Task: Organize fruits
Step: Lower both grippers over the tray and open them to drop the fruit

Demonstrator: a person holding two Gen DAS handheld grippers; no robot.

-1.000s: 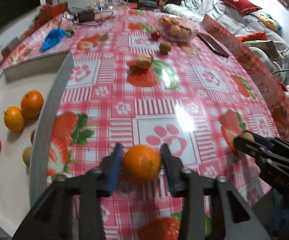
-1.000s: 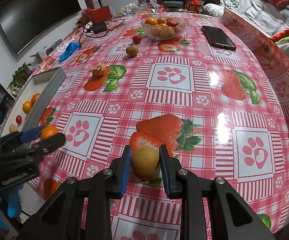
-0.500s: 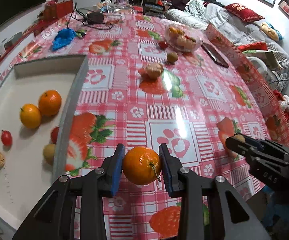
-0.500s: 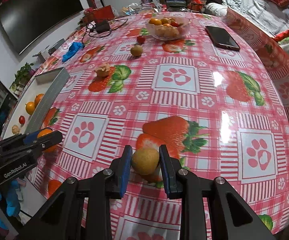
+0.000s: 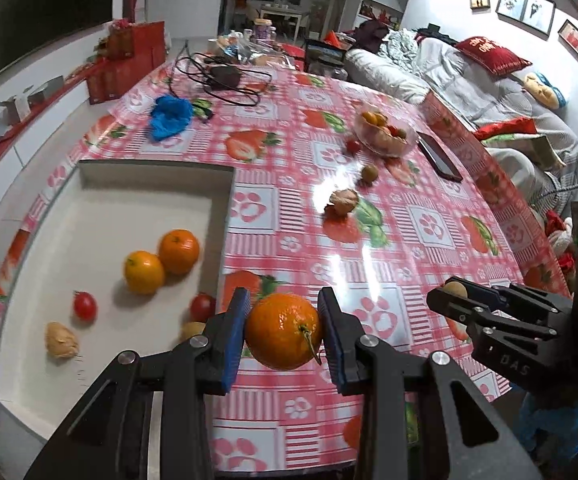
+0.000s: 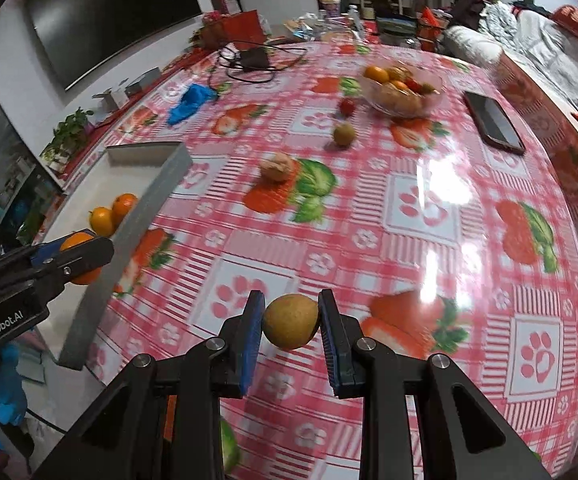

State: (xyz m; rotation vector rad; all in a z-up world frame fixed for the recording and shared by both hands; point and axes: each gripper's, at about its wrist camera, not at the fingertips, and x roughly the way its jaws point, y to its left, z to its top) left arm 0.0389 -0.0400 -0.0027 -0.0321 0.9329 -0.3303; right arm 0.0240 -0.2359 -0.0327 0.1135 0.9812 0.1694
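Fruit in both grips above the bench

Left hand-held gripper (image 5: pixel 283 332): clamped on an orange (image 5: pixel 283 332), blue pads pressing both sides, stem toward the camera. Held clear of the bench (image 5: pixel 369 264), just right of the tray's near right wall. Right hand-held gripper (image 6: pixel 291 322): closed on a small round brown-yellow fruit (image 6: pixel 291 321), also lifted off the checked strawberry-and-paw cloth.

White tray (image 5: pixel 225 216) at the left edge of the bench, holding two oranges (image 5: pixel 161 258) touching each other, two cherry tomatoes (image 5: pixel 85 306), a walnut (image 5: pixel 61 339) and one brownish fruit partly hidden behind the left pad.

Loose on the cloth farther back: another walnut (image 6: pixel 276 166), a brown-yellow fruit (image 6: pixel 344 134), a cherry tomato (image 6: pixel 347 107) just beside a glass bowl (image 6: pixel 403 94) filled with mixed fruit. Right of the bowl, a dark phone (image 6: pixel 493 120) lying flat. Near the far left side, a crumpled blue glove (image 5: pixel 170 116) and a tangle of black cable (image 5: pixel 225 78).
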